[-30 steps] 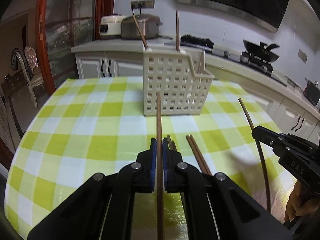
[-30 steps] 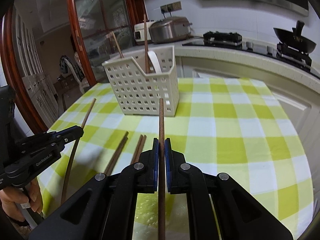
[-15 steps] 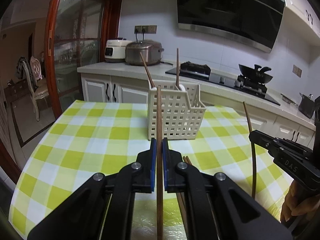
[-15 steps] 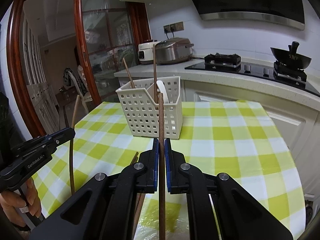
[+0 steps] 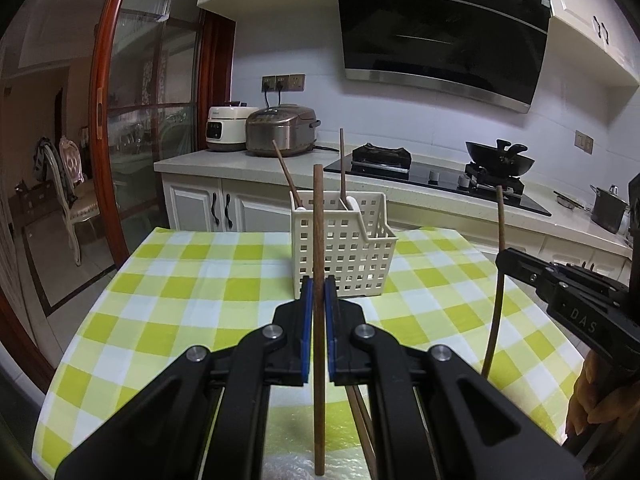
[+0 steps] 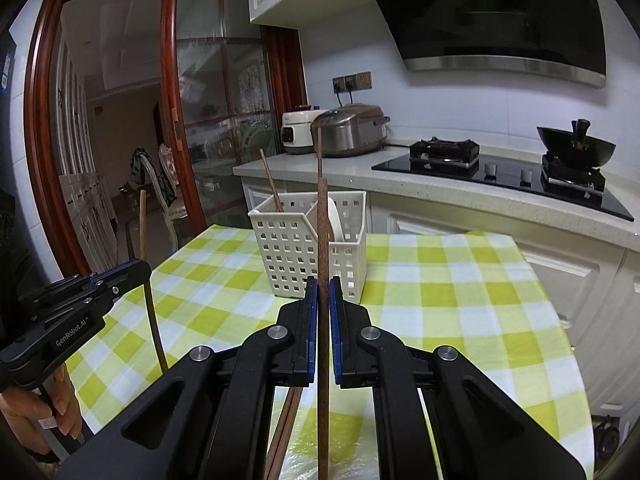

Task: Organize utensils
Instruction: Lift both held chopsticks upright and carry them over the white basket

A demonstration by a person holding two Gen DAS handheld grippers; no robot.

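Where the desk (image 5: 168,300) is covered by a green-and-white checked cloth, a cream plastic basket (image 5: 348,248) of square-grid perforation is seen standing upright, with thin wooden sticks rising from it. The left hand-held gripper (image 5: 316,312) is closed to a narrow gap on a slender, round brown wooden chopstick (image 5: 318,240), held upright between blue pads, clear of the cloth. The right hand-held gripper (image 6: 323,312) is likewise clamped on a second dark wooden chopstick (image 6: 322,240), held near vertical. Both are carried short of the basket. Loose chopsticks (image 5: 358,408) are noted lying flat on the cloth below the left hand-held gripper
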